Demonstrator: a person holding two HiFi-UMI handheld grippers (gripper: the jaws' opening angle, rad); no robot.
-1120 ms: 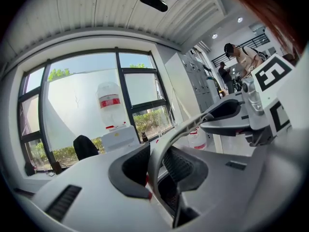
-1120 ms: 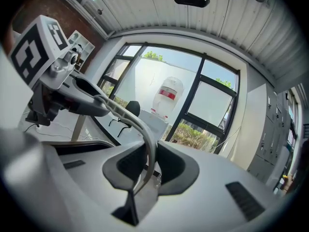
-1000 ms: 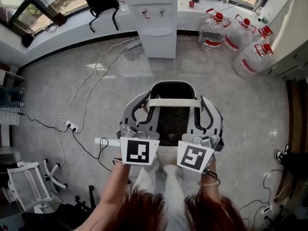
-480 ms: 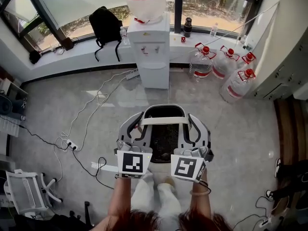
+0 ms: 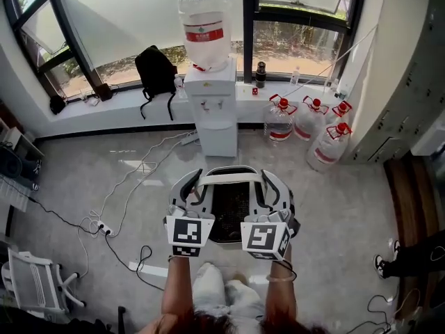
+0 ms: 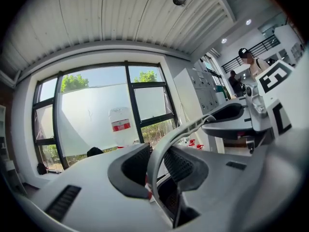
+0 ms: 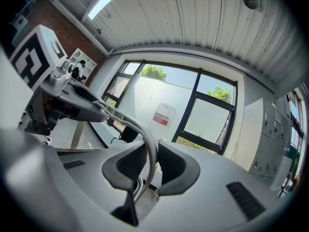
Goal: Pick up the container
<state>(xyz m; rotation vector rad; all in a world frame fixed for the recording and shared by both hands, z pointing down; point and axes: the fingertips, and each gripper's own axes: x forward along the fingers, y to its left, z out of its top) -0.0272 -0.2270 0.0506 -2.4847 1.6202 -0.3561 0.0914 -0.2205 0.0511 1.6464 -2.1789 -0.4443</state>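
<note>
1. Nearest you, the two marker cubes [image 5: 189, 232] sit side by side at the same level. Judging by that, you are keeping your wrists even so the load hangs straight.
2. Your left claw [image 6: 159, 168] is closed on the container's white handle [image 5: 229, 179]. The band runs up between its dark pads, which press on it from both sides.
3. Your right claw [image 7: 151, 167] grips the same handle further along. Its jaws have just been opening slightly, but the band is between the pads and they are on it. I would firm that grip up, since a thin strap can slip.
4. Both claws reach ahead almost level. Holding the band at two separate points probably stops the container from swinging or tipping.
5. The container [image 5: 229, 206], a dark mesh bin, hangs under the handle between the claws. It looks well clear of the floor [image 5: 104, 179], so the pick-up seems essentially done.
6. Beyond it stand the water dispenser [image 5: 212, 110] and the spare water bottles [image 5: 306, 127], well away from your load.
</note>
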